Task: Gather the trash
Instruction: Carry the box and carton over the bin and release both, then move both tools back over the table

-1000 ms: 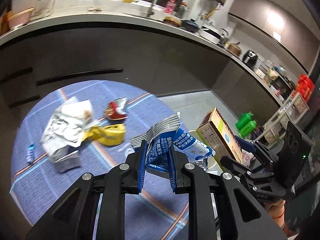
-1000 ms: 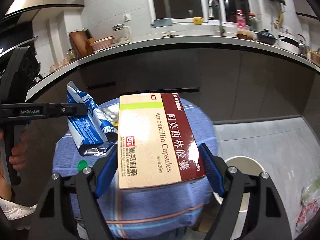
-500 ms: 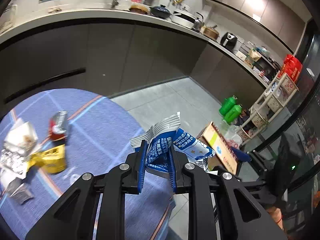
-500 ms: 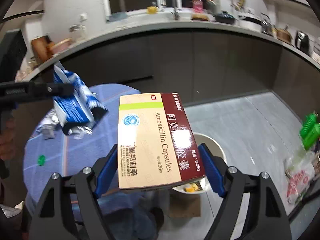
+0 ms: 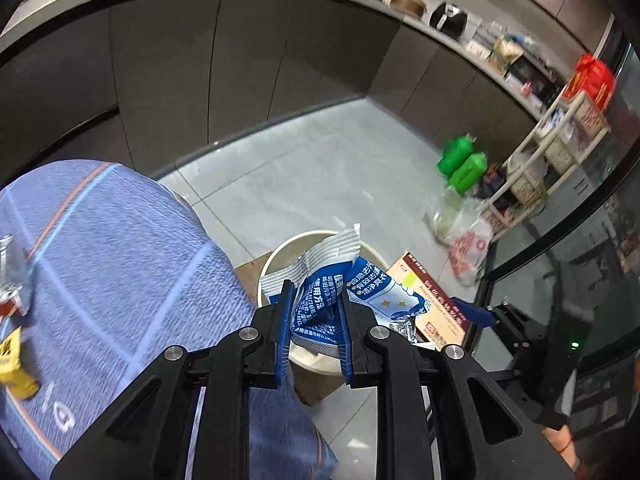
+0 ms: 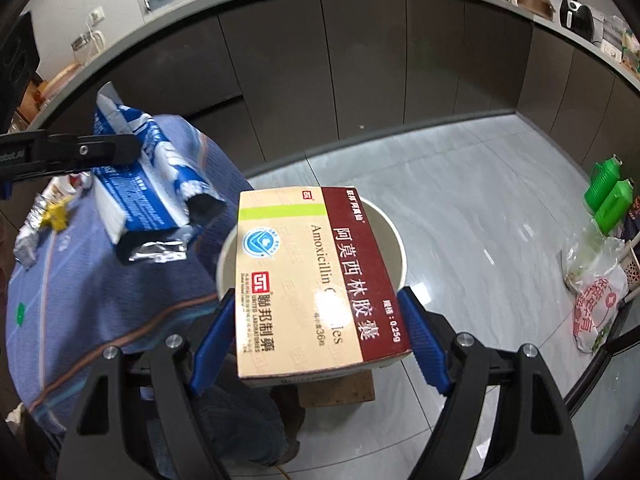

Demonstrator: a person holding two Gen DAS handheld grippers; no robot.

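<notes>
- The left gripper (image 5: 314, 322) pinches a crumpled blue-and-white foil sachet (image 5: 340, 280) between its blue pads, above the near rim of the round cream bin (image 5: 276, 258).
- The right gripper (image 6: 316, 330) clamps a flat cream-and-maroon cardboard amoxicillin box (image 6: 312, 276) by its two long sides, label up, directly over the same bin (image 6: 394, 240).
- The bin stands on the grey tiled floor (image 6: 460, 200), just beside the table with the blue striped cloth (image 5: 112, 248).
- More wrappers, a yellow wrapper (image 6: 56, 214) among them, lie on the cloth.
</notes>
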